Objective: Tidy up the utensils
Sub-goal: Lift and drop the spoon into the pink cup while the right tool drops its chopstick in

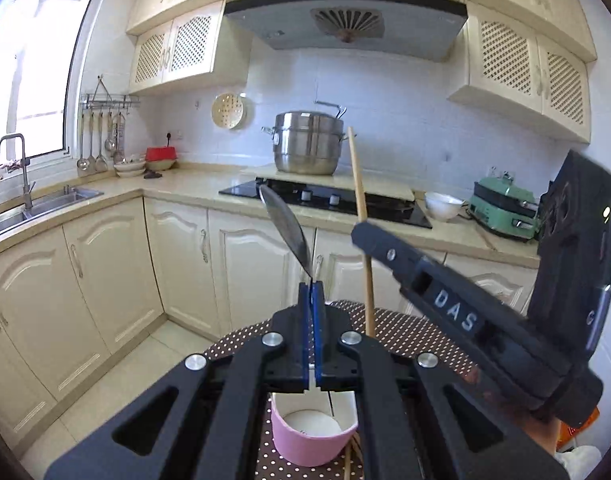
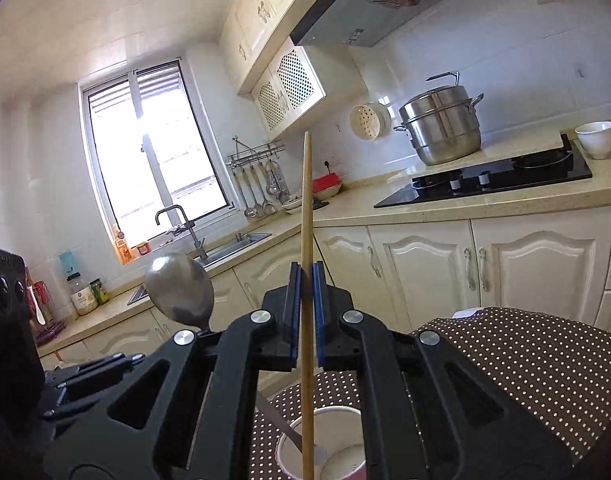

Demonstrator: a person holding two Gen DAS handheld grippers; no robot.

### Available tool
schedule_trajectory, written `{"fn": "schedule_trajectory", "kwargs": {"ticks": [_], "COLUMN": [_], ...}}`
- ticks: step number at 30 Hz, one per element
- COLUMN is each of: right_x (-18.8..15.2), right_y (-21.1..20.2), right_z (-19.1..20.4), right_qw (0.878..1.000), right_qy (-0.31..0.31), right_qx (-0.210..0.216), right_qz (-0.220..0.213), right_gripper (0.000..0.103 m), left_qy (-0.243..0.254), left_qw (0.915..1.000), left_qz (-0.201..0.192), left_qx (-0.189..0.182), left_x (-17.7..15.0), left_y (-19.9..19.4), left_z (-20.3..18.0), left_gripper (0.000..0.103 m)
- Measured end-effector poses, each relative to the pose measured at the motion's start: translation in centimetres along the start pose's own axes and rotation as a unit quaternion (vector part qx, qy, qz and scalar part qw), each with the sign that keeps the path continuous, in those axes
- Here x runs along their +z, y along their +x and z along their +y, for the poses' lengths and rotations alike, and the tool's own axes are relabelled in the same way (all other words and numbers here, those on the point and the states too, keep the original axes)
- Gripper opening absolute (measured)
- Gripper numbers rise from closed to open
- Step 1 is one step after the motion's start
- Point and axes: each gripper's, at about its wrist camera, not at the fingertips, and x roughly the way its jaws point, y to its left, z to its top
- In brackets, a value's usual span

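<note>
Left wrist view: the left tool (image 1: 311, 292) is clamped on the thin handle of a metal spoon (image 1: 284, 229), whose bowl rises tilted above the blue pads (image 1: 303, 320). Below the tool stands a pink paper cup (image 1: 305, 446) on a brown polka-dot surface (image 1: 389, 332). To the right, the right tool (image 1: 365, 234) is closed on a wooden chopstick (image 1: 359, 200) that stands nearly upright, its lower part reaching down toward the cup. Behind are a steel steamer pot (image 1: 307, 142) beside a black cooktop (image 1: 325, 200), a white bowl (image 1: 443, 205), a green appliance (image 1: 505, 210), a sink (image 1: 37, 204) with faucet, and ladles hanging from a wall rack (image 1: 105, 100).

Right wrist view: the right tool (image 2: 306, 276) grips the chopstick (image 2: 306, 200) between its pads; the stick runs upright through the jaws and its lower end sits inside the cup (image 2: 337, 444). The spoon (image 2: 180, 290) appears at left, bowl uppermost, with its handle slanting down into the same cup. Part of the left tool (image 2: 85, 372) is seen at lower left; its fingertips are hidden here.
</note>
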Motion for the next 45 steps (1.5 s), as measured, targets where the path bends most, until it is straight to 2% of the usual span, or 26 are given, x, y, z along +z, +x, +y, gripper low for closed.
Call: {"fn": "schedule_trajectory", "kwargs": {"ticks": [8,15,17,18,19,22,34,45], "right_x": [-1.8,-1.8,-1.7,-1.7,-1.8,-2.3,-4.3,-5.5], "right_y": [1.2,1.2,1.4,1.6,1.6,1.9,0.9,-1.8], "right_z": [-0.4,-0.5,-0.2,-0.2,-0.1,0.0,0.2,0.8], "right_qw": [1.000,1.000,1.000,1.000,1.000,1.000,0.999,0.997], "right_qy": [-0.016,-0.013,-0.021,-0.024,-0.024,-0.026,-0.040,-0.053], "right_qx": [-0.013,-0.016,-0.017,-0.015,-0.016,-0.016,-0.020,-0.036], "right_qz": [0.008,-0.003,-0.006,-0.006,-0.006,-0.002,0.025,0.051], "right_gripper": [0.007,0.007,0.007,0.007,0.007,0.007,0.007,0.007], "left_qy": [0.003,-0.008,-0.007,-0.008,-0.010,-0.016,-0.046,-0.045], "left_qw": [0.9993,0.9988,0.9990,0.9992,0.9993,0.9994,0.9963,0.9934], "left_qz": [0.035,0.046,0.040,0.034,0.027,0.022,0.025,0.022], "left_qx": [0.011,0.016,0.019,0.021,0.022,0.020,0.068,0.103], "left_x": [-2.9,-4.4,-4.6,-4.7,-4.7,-4.7,-4.8,-5.1], "left_y": [1.9,1.8,1.4,1.1,0.7,0.2,-0.8,-2.8], "left_z": [0.9,1.2,1.1,1.1,1.2,1.4,3.6,3.8], "left_gripper": [0.002,0.008,0.026,0.041,0.047,0.052,0.058,0.062]}}
